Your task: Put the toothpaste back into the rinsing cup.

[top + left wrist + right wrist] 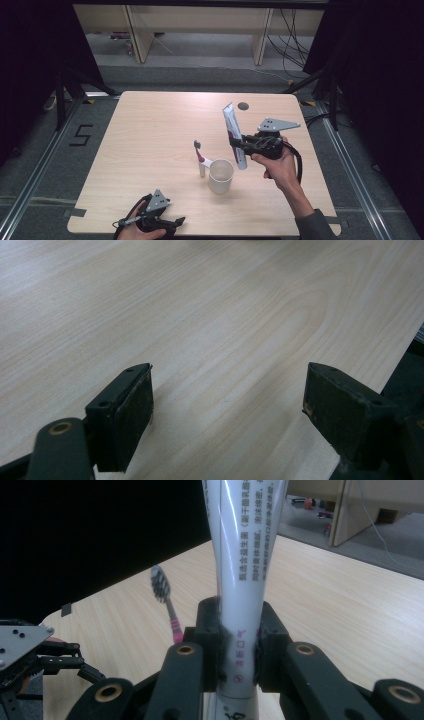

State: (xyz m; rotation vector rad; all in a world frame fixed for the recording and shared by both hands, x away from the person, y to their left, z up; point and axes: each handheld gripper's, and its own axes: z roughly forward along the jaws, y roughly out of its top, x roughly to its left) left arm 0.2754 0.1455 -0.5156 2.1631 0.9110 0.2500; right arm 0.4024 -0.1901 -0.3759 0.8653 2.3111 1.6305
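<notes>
We have the right tool (239, 145) clamped on the toothpaste tube (234, 131), gripping it low on the body, near the cap end; the right gripper view shows both jaws pressed against the tube (240, 630). The tube is held in the air, near upright and tilted slightly, cap end down, just above and beside the rim of the white cup (221, 176). The toothbrush (199, 156) stands upright just left of the cup, bristles up; whether it touches the cup, we cannot tell. The left tool (172, 221) is released, jaws wide apart with nothing between them, parked at the near edge of the tabletop (150, 125). We read the step as carry-and-place: tube going into the cup. The next move calls for centring the cap end over the cup mouth, lowering until the tube is inside the rim, then letting go. Risks: the tube's end catches the rim and tips the light cup, or knocks the toothbrush over. The left tool could steady the cup if needed.
</notes>
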